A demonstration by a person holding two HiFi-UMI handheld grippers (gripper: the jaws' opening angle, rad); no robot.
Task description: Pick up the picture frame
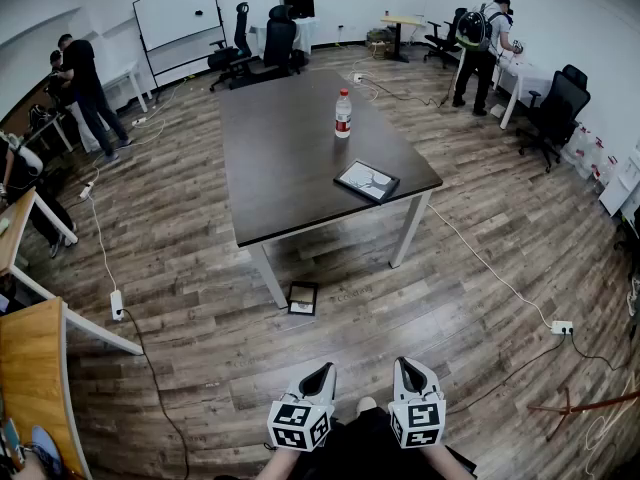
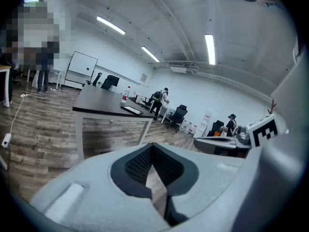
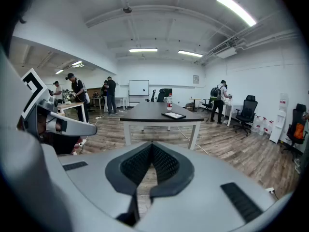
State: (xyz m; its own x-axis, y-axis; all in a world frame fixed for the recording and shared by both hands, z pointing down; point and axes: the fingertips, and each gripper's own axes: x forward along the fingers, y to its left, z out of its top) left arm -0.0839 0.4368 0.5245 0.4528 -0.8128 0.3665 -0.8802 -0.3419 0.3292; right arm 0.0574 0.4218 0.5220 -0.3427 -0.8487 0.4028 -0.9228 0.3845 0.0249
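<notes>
While both tools are being held low at the bottom edge of the head view, the left gripper (image 1: pixel 323 368) and right gripper (image 1: pixel 404 364) are each showing jaws fully together, with nothing between the pads. Each is carrying a cube of black-and-white square markers with no lettering.

Ahead of them and well apart, a small black floor frame (image 1: pixel 302 298) is sitting on the wood floor (image 1: pixel 220 338), just beside the near left leg of the table (image 1: pixel 285 158). Whether it is lying flat or leaning is not clear. A second frame, the table frame (image 1: pixel 366 180), is lying flat near the table's near right corner.

A bottle (image 1: pixel 343 114) is standing upright further back on the table, wearing a red label whose print is too small to read. A whiteboard (image 1: pixel 178 11) at the far wall is showing no readable writing.
</notes>
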